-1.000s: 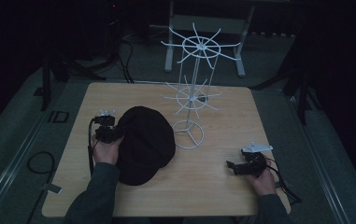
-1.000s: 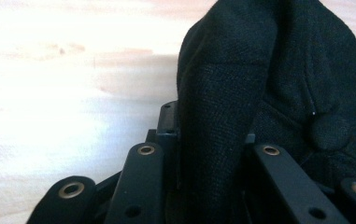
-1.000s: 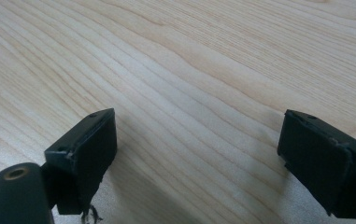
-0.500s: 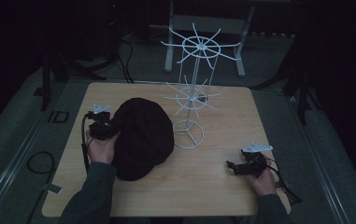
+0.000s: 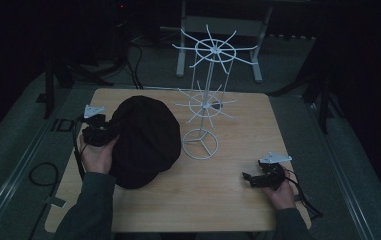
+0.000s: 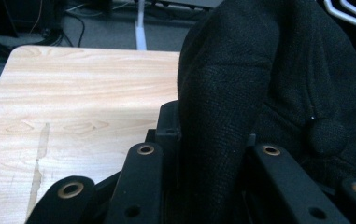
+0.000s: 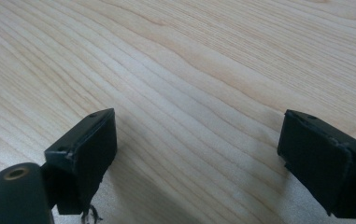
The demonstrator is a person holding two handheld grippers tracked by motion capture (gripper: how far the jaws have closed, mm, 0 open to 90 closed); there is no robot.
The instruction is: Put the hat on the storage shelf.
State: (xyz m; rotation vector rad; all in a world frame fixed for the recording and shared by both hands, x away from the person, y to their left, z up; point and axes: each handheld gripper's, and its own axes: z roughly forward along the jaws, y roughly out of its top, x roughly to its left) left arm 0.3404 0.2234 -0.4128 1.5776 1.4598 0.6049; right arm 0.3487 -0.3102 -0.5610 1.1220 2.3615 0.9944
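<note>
High view: a black cap [image 5: 145,142] is held at its left edge by the left gripper [image 5: 98,132]; a white wire rack [image 5: 205,107] is seen just beyond the cap, to the gripper's right. The right gripper [image 5: 260,177] is set well apart on the table [image 5: 218,200].
Left gripper view: the jaws are closed narrowly on a fold of cap [image 6: 241,93] fabric.
Right gripper view: the jaws are spread wide over bare table [image 7: 189,70], nothing held.
Judgement: the left hand is nearer the rack.

Black hat [image 6: 269,88] ran off the top and right edges of the left gripper view and buried the left gripper [image 6: 203,154] jaw tips in a fold. In the high view the hat's brim couldn't be made out. White rack [image 6: 348,11] clipped at the corner.
</note>
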